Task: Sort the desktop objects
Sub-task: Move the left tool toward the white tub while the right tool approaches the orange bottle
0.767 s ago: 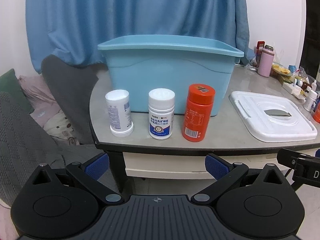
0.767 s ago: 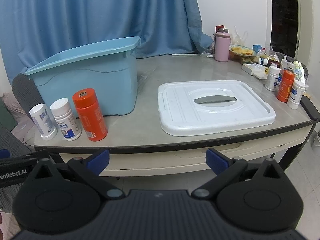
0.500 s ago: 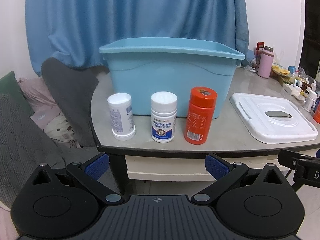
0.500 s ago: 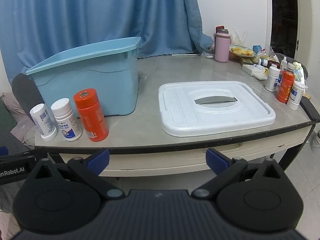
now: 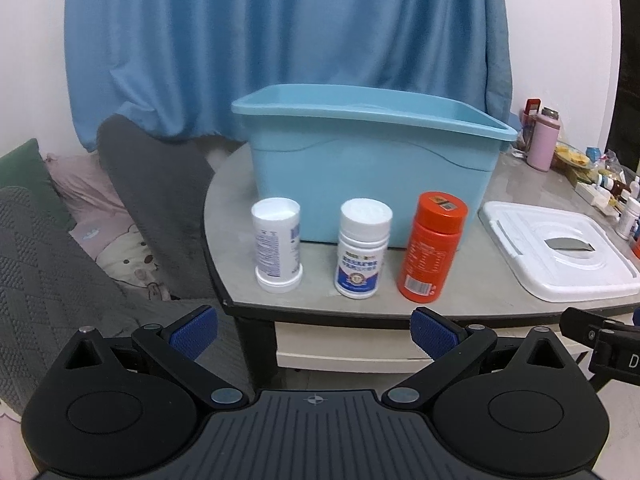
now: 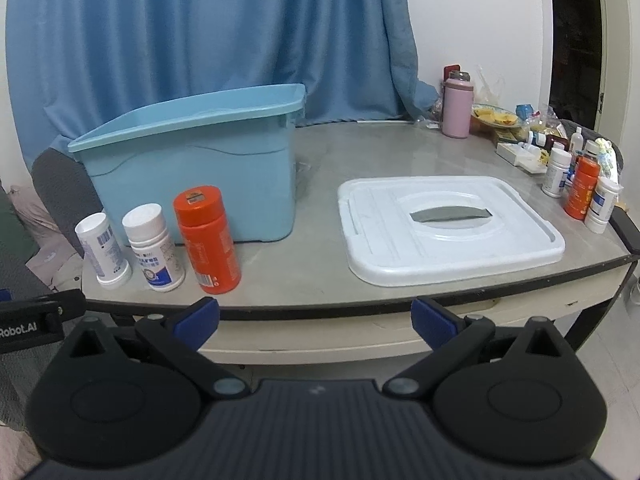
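Three bottles stand in a row at the table's front left, before an open blue bin (image 5: 372,172): a slim white one (image 5: 277,250), a white one with a blue label (image 5: 363,254) and an orange one (image 5: 434,246). They also show in the right wrist view: slim white (image 6: 103,254), white (image 6: 152,246), orange (image 6: 206,234), blue bin (image 6: 192,168). My left gripper (image 5: 314,330) is open and empty, short of the table edge. My right gripper (image 6: 314,316) is open and empty, in front of the white bin lid (image 6: 448,224).
The white lid (image 5: 560,248) lies flat right of the bin. At the table's right edge stand an orange bottle (image 6: 582,188) and white bottles (image 6: 602,206). A pink flask (image 6: 458,104) and clutter are at the back right. A blue curtain hangs behind.
Both grippers have drifted slightly, the left one a little left and lower so the bottles appear further right and higher. Nothing on the table has moved.
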Tool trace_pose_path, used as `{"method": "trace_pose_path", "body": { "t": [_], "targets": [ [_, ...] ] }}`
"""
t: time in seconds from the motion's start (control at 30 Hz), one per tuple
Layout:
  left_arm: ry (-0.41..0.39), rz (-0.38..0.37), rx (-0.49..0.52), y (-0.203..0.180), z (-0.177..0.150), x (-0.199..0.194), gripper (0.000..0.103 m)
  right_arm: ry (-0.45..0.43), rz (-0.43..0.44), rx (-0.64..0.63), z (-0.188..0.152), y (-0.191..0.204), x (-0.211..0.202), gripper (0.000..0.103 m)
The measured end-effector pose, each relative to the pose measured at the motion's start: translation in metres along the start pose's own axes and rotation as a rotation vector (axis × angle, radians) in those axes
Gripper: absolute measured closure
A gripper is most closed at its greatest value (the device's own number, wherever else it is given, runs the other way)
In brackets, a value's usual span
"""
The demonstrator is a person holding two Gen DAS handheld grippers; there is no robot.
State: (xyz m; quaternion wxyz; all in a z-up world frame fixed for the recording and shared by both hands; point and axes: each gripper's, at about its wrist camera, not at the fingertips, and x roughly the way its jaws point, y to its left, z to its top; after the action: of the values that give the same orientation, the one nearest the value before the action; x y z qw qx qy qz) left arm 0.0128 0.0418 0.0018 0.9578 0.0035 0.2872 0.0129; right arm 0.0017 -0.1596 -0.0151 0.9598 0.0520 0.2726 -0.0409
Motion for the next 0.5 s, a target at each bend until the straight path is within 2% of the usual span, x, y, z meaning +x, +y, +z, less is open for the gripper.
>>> {"method": "trace_pose_path", "body": {
  "t": [0.5],
  "targets": [
    [0.001,0.030,-0.012,0.019,0.007,0.023,0.000,0.033,0.029,-0.013,0.004,0.022,0.034,0.001]
  ]
}}
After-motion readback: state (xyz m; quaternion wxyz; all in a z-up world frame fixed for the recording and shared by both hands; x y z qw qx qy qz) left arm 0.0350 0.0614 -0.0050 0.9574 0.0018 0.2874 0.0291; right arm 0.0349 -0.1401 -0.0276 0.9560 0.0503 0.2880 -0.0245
